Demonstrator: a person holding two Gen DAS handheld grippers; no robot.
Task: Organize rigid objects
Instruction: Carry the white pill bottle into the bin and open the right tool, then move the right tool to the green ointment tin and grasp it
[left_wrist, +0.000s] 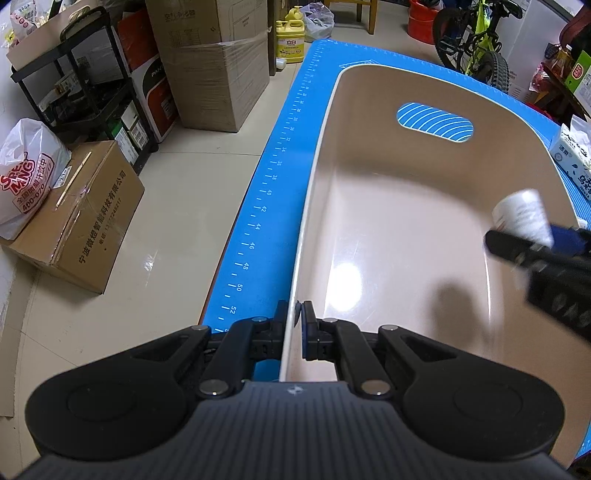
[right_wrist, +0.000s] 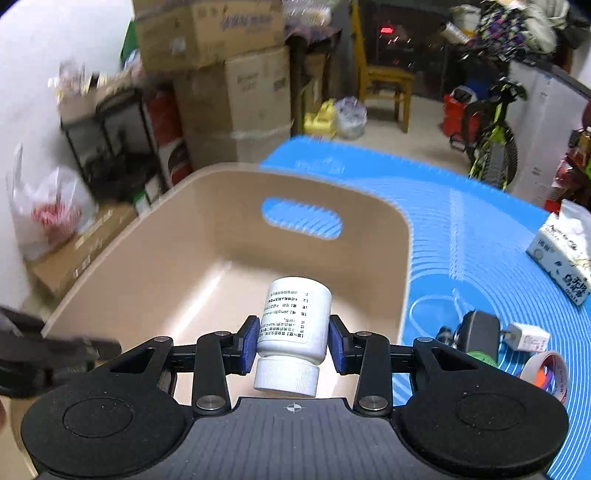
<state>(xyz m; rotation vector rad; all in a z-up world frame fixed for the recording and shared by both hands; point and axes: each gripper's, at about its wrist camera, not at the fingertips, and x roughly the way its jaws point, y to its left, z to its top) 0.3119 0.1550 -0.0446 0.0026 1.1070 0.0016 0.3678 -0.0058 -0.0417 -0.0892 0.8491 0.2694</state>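
We carry the white pill bottle, clamped between the pads of the right gripper, cap toward the camera, above the empty beige bin. The left gripper is closed on the bin's near rim, steadying it. This is the placing step. Next: lower, then release; clearance above the bin floor is hard to judge.

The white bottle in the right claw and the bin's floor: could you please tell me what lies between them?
Nothing: in the right wrist view the white bottle, gripped by the right claw, hangs over the bin, whose floor below is bare.
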